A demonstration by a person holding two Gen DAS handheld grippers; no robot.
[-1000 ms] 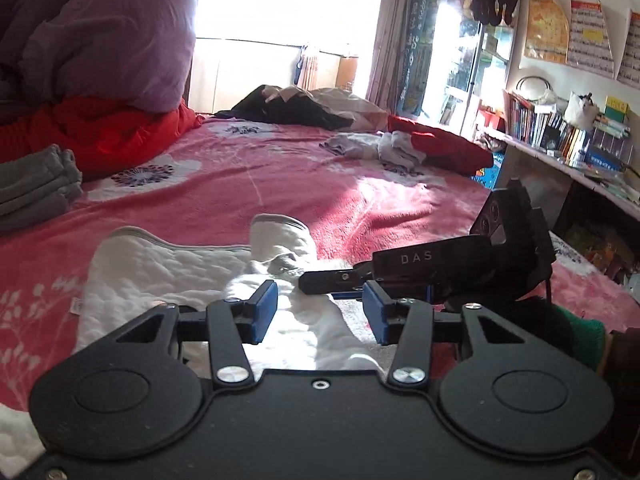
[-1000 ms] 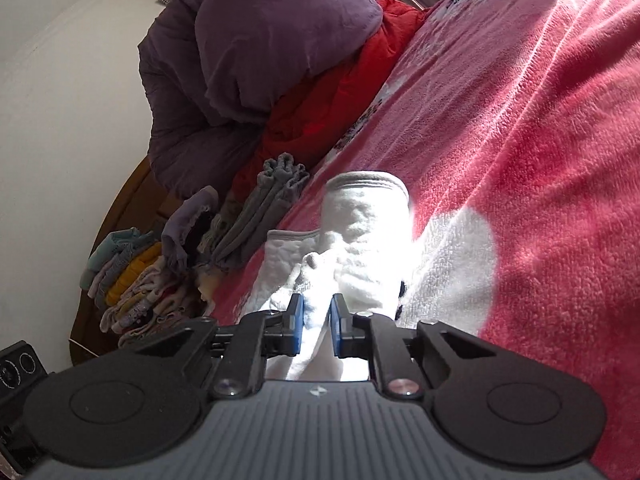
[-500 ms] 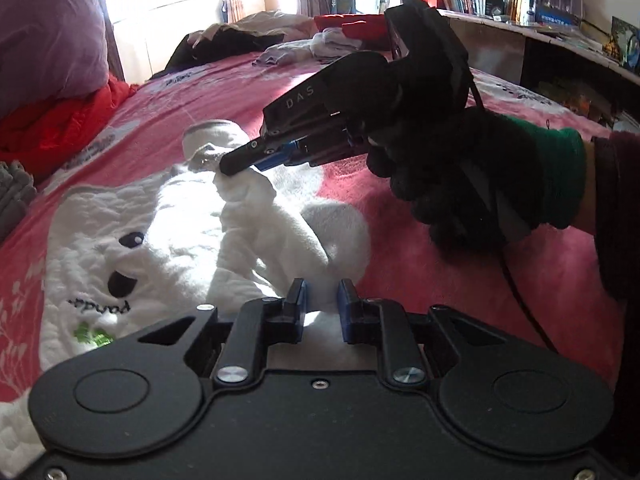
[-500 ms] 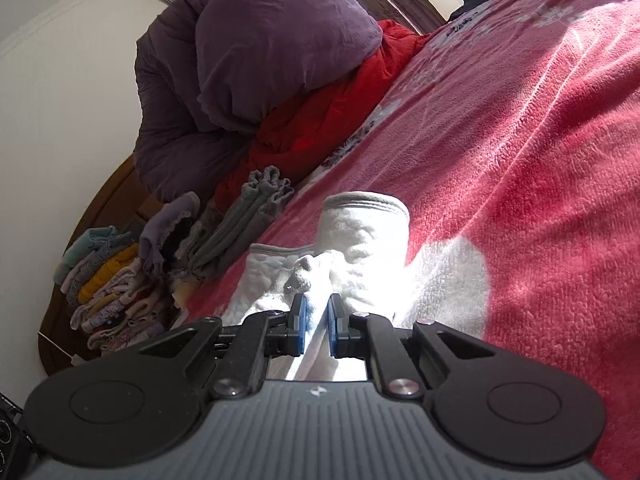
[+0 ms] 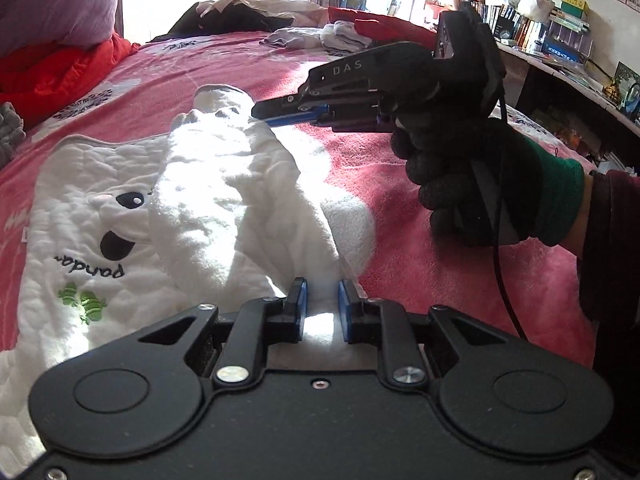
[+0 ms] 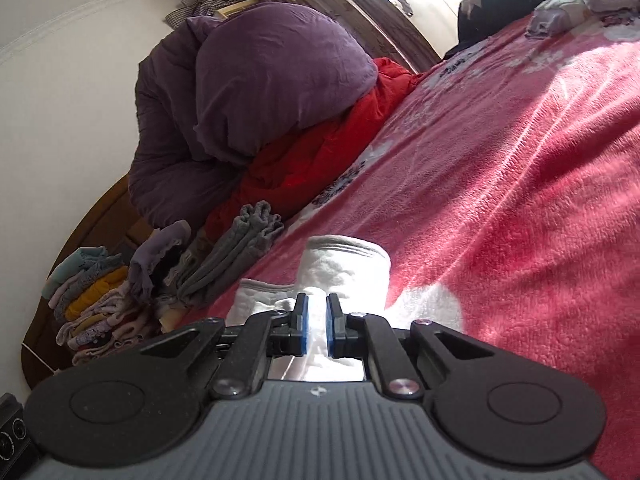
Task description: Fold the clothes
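Observation:
A white fleece top with a panda face [image 5: 100, 216] lies on the pink bed cover [image 5: 420, 264]. Its right sleeve [image 5: 224, 184] is lifted and laid across the body. My left gripper [image 5: 319, 308] is shut on the sleeve's near end by the shoulder. My right gripper [image 5: 260, 114], held by a black-gloved hand, is shut on the sleeve near its cuff [image 5: 220, 94]. In the right wrist view the right gripper [image 6: 316, 322] pinches white fabric, with the cuff [image 6: 344, 264] just beyond its tips.
A purple duvet [image 6: 256, 92] sits on a red quilt [image 6: 304, 172] at the head of the bed. Folded grey clothes [image 6: 232, 252] and a stack of folded garments [image 6: 92, 300] lie beside them. Loose clothes [image 5: 320, 36] lie at the far end; bookshelves [image 5: 540, 36] stand on the right.
My left gripper closed from open onto the sleeve's near end. Both grippers have lifted the sleeve and carried it over the top's body. The right gripper stayed shut on the cuff end.

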